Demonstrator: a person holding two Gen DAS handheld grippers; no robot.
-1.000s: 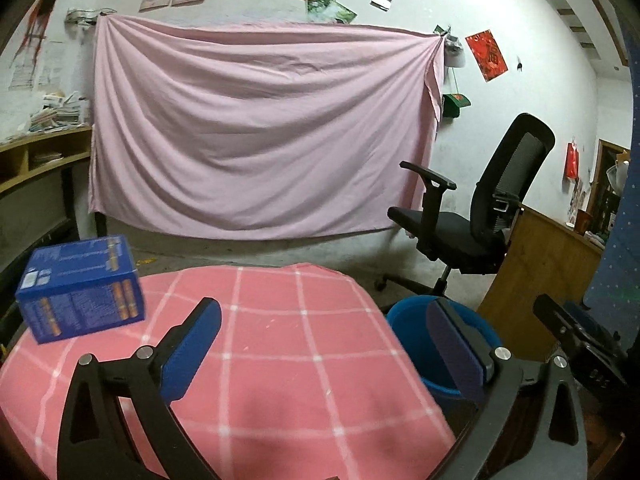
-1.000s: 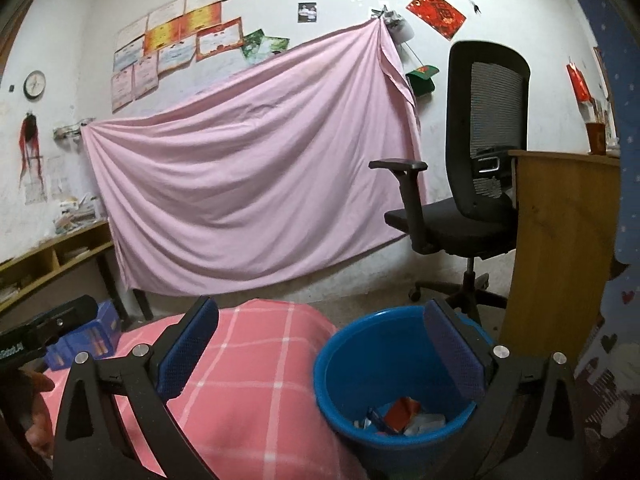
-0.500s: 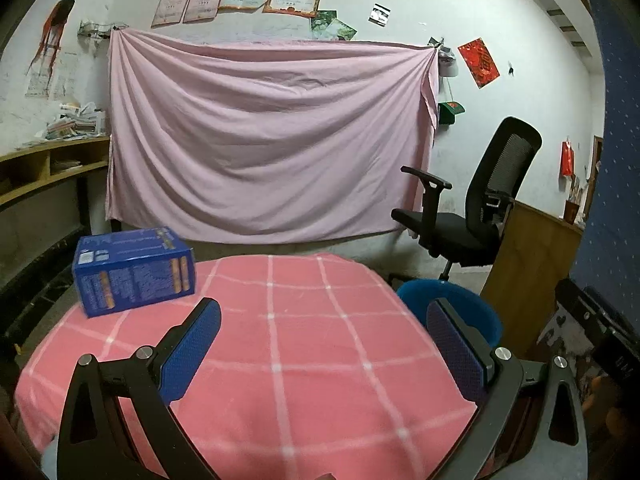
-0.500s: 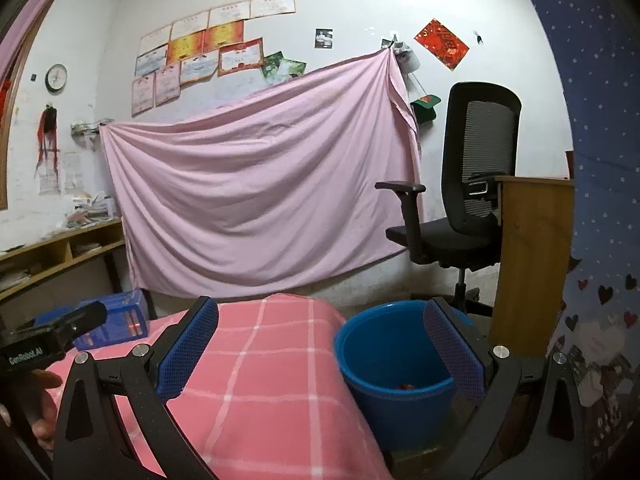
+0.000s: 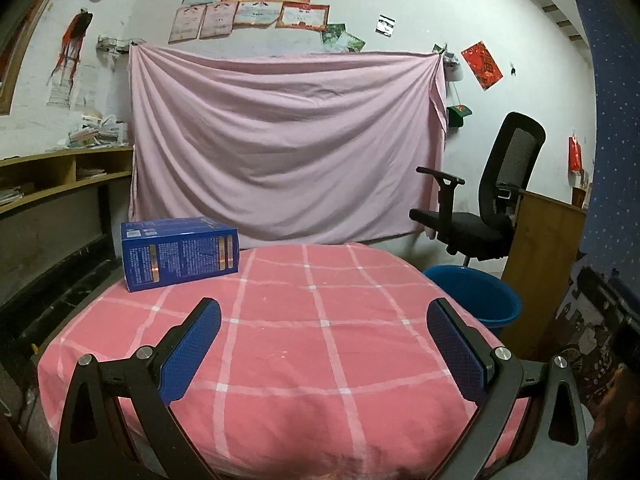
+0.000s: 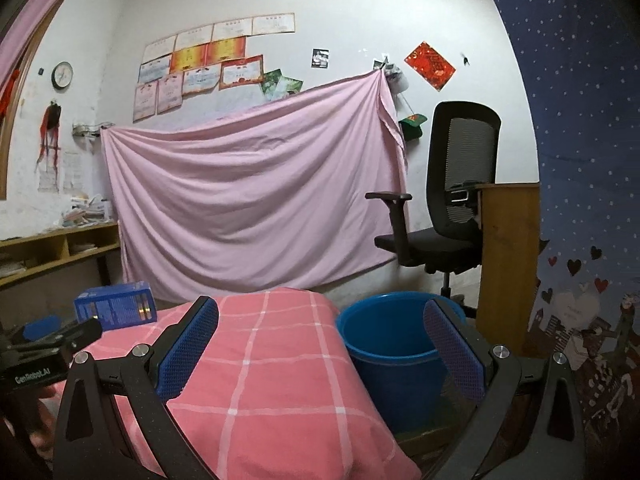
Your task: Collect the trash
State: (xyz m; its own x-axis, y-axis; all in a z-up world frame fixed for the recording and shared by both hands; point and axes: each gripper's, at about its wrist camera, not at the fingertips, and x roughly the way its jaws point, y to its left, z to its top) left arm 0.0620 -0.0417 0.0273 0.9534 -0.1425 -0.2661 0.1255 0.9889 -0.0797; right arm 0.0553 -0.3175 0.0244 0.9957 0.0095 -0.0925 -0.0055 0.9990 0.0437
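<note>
A blue carton (image 5: pixel 180 252) lies on its side at the far left of the round table under a pink checked cloth (image 5: pixel 304 344); the right wrist view shows the carton (image 6: pixel 115 311) small at the left. My left gripper (image 5: pixel 320 340) hovers open over the table's near half, nothing between its fingers. A blue bucket (image 5: pixel 474 300) stands on the floor to the table's right. My right gripper (image 6: pixel 320 340) is open and empty, spanning the table's edge and the bucket (image 6: pixel 394 344). The bucket's inside is hidden from here. The left gripper's body (image 6: pixel 44 356) shows at the left edge.
A black office chair (image 5: pixel 480 204) and a wooden desk (image 5: pixel 540 264) stand behind the bucket. A pink sheet (image 5: pixel 280 148) hangs on the back wall. Wooden shelves (image 5: pixel 56 180) with papers run along the left wall. A dark starred curtain (image 6: pixel 580 160) fills the right side.
Both grippers have pulled back and risen, so the table and carton look farther off. The bucket's inside with its scraps has dropped from sight. Both stay open.
</note>
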